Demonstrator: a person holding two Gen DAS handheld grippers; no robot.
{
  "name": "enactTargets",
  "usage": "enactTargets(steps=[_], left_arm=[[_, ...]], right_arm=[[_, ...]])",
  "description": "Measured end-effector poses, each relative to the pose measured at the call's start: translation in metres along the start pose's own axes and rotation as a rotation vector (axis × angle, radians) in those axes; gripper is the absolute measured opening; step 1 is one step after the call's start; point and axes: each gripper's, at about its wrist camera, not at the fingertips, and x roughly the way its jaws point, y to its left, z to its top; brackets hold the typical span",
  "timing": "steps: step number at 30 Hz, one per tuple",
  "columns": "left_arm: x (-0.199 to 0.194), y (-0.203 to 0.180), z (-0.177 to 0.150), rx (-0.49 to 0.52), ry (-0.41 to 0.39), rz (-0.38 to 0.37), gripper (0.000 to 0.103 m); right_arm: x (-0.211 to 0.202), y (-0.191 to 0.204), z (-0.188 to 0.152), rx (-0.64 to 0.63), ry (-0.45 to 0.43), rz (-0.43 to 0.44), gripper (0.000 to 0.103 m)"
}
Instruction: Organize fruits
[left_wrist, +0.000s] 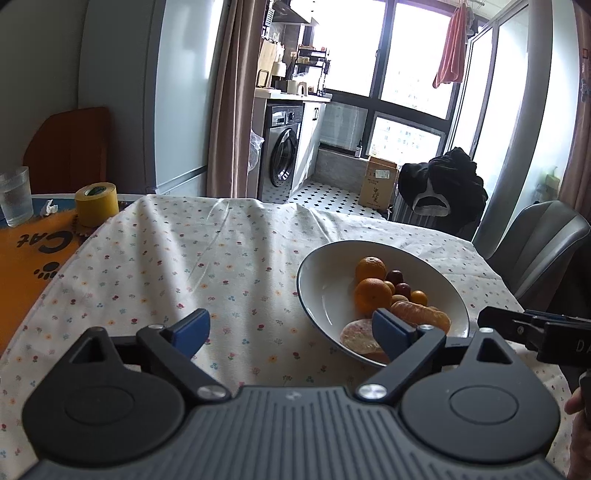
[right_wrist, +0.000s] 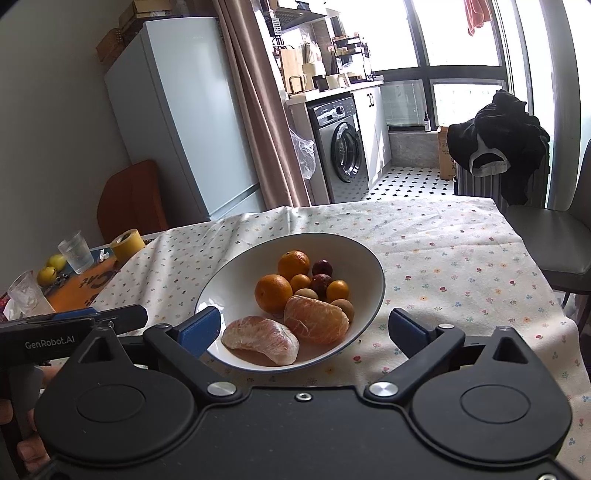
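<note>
Fruits sit together in a white bowl (right_wrist: 221, 280) w/ dark rim, on the floral tablecloth (right_wrist: 443, 258) covering the desk. Contents, right wrist view: two peeled citrus segments at the near side, a pale pink one (right_wrist: 262, 339) and an orange one (right_wrist: 316, 319), touching each other; two whole oranges (right_wrist: 273, 291) behind them; small kumquats (right_wrist: 338, 290), two dark red plums (right_wrist: 321, 282) and pale round fruits (right_wrist: 306, 294) clustered toward the far-right part of the bowl.

Left gripper (left_wrist: 291, 332): jaws spread wide, empty, hovering over the cloth just left of the bowl; its right blue pad overlaps the bowl's near rim in the left wrist view.

Right gripper (right_wrist: 306, 328): jaws spread wide, empty, bracketing the near edge of the bowl; left pad in front of the rim, right pad over bare cloth.

Each gripper shows at the edge of the other's view, i.e. the two are side by side.

Far-left desk area, off the cloth: orange mat (right_wrist: 79, 286), yellow tape roll (right_wrist: 127, 240), ribbed glass (right_wrist: 75, 251), two yellow-green fruits (right_wrist: 51, 269), well apart from the bowl. Bkgd: fridge (right_wrist: 177, 122), washing machine (right_wrist: 341, 144), grey chair (right_wrist: 550, 240).
</note>
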Motion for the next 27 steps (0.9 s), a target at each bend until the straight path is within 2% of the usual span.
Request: enactTargets(steps=[4, 27], left_arm=[[-0.016, 0.0, -0.002, -0.003, -0.014, 0.008, 0.099], [-0.091, 0.0, -0.019, -0.001, -0.052, 0.01, 0.103]], right_arm=[[-0.013, 0.005, -0.001, -0.011, -0.011, 0.009, 0.103], [-0.078, 0.017, -0.014, -0.025, -0.055, 0.034, 0.103]])
